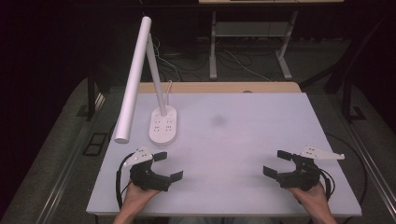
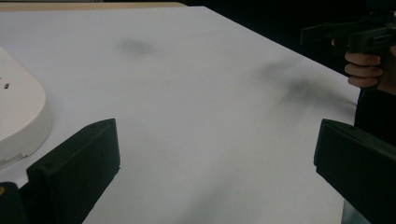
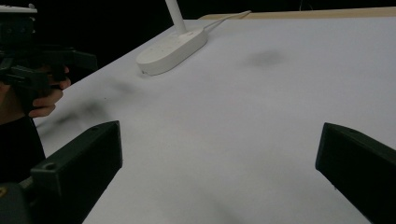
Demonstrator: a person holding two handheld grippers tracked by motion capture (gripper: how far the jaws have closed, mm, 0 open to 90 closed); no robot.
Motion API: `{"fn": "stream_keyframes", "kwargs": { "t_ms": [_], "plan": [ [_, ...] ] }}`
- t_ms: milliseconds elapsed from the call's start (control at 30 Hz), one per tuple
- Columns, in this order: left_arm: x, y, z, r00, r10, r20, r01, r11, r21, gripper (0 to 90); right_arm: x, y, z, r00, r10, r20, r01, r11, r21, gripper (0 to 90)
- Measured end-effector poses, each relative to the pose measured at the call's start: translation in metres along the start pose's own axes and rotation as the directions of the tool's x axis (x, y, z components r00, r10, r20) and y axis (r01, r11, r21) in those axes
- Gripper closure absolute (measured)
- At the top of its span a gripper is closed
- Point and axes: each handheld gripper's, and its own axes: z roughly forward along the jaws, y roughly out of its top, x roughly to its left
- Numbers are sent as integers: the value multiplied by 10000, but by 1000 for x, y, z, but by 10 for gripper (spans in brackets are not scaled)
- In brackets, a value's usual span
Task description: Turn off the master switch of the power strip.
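the room around me is dim, nearly black past the table (image 1: 261, 140), whose white top is evenly and softly lit. faint grey smudges of shadow lie on it. no glare anywhere. in my gripper views the black jaws up close look soft and slightly blurred, and all three pictures are grainy

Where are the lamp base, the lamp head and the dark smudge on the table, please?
lamp base (image 1: 163, 125), high view, top face.
lamp head (image 1: 133, 79), high view, mid-bar.
smudge (image 1: 218, 120), high view, centre.
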Motion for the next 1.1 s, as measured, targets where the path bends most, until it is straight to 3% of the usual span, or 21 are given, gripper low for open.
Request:
{"fn": "stream_keyframes", "kwargs": {
  "t_ms": [267, 400, 667, 1100],
  "plan": [
    [-3, 0, 1, 10000, 53, -7, -53, 10000, 59, 0, 0, -1, 1, 10000, -54, -69, 55, 9998, 178, 1],
    [-3, -1, 2, 9999, -104, 29, 104, 9999, 98, 0, 1, -1, 1, 9999, -40, -145, 44, 9996, 290, 1],
    [-5, 1, 4, 10000, 66, 8, -66, 9994, 338, 0, 1, -2, 1, 9998, -75, -174, 82, 9992, 402, 1],
    [1, 8, -6, 9998, -144, -103, 145, 9998, 138, 0, 0, -3, 1, 9997, -2, -246, 15, 9985, 541, 1]
  ]
}}
